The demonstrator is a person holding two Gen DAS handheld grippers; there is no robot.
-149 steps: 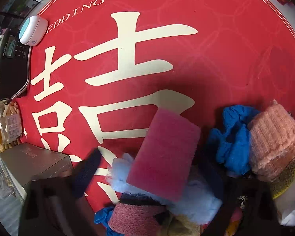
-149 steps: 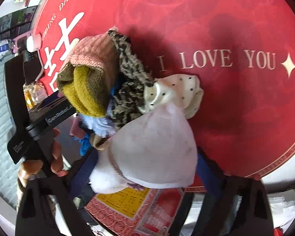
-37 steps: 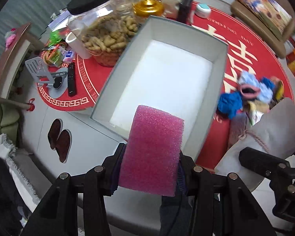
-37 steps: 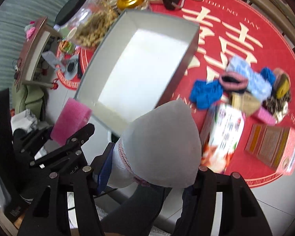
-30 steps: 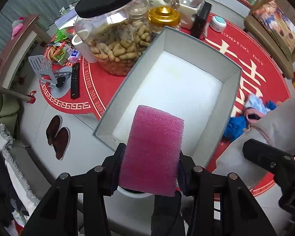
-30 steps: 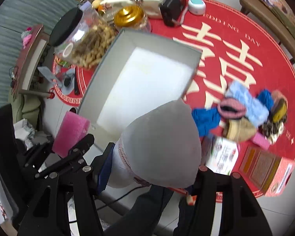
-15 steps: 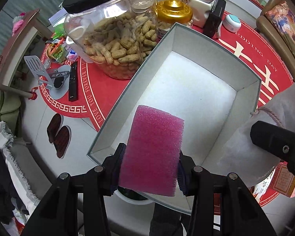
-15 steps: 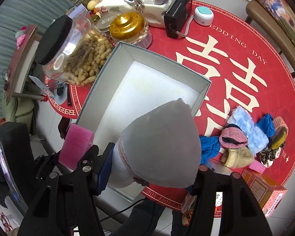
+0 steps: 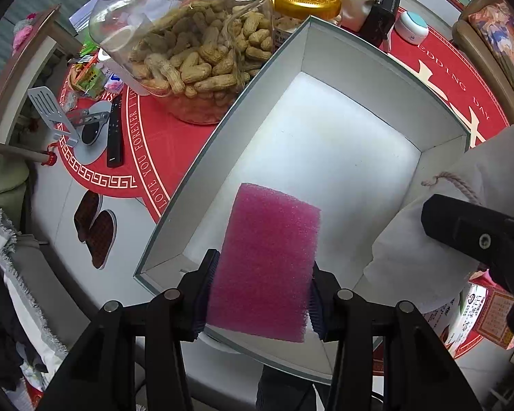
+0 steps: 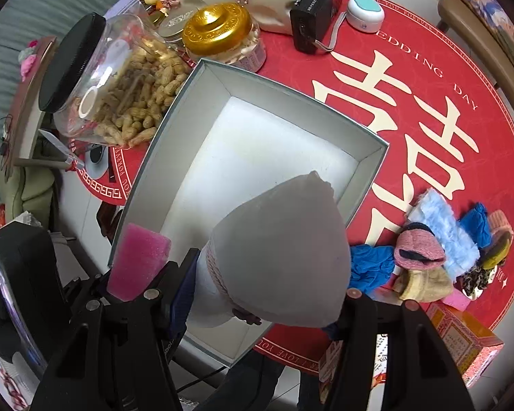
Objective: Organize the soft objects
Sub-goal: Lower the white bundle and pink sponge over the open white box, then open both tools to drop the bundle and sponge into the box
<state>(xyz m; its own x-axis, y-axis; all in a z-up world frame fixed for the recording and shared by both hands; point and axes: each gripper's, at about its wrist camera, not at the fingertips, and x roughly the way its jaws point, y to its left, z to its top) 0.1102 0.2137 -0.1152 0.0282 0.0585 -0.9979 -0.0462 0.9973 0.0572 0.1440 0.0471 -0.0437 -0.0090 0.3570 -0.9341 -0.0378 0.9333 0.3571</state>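
Both grippers have come lower over the box (image 9: pixel 325 157). The left gripper (image 9: pixel 260 294) pinches the sponge (image 9: pixel 264 263) above the near end; right gripper (image 10: pixel 267 294) jaws clamp the pouch (image 10: pixel 281 257) beside it.

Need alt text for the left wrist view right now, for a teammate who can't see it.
The left gripper holds a pink foam block above an open grey box, whose white floor is bare. A white drawstring pouch hangs at the right, with a peanut jar behind.
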